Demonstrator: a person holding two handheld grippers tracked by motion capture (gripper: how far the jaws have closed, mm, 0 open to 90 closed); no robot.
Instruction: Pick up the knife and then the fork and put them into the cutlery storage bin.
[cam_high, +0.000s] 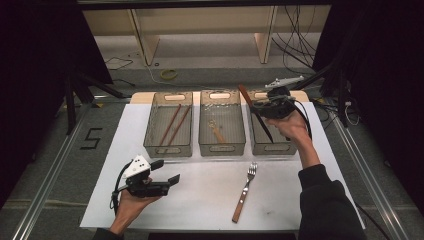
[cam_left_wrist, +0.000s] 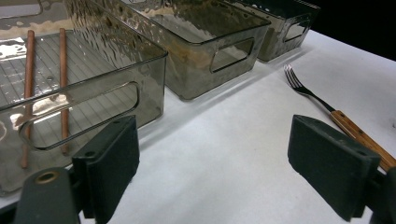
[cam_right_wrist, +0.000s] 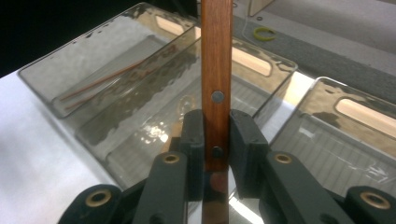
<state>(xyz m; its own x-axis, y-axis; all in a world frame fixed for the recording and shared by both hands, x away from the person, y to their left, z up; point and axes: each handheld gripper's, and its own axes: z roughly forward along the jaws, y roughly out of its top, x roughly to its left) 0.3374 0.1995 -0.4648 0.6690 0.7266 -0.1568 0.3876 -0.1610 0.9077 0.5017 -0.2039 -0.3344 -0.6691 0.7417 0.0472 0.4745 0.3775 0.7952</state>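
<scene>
three clear bins (cam_high: 221, 150) are seen in a row at the far side of the white table (cam_high: 200, 200): chopsticks (cam_high: 173, 125) are already laid in the left bin, a small wooden-handled utensil is laid in the middle one, and sorting is judged partly done, since the fork (cam_high: 245, 191) is left on the near table and the knife is not yet set down. the knife (cam_high: 255, 112) is clamped by its wooden handle between the pads of the right gripper (cam_high: 270, 107), held tilted above the right bin with its blade pointing down into it. the left gripper (cam_high: 167, 172) is held near left with jaws apart and nothing between them, well apart from the fork to its right.
</scene>
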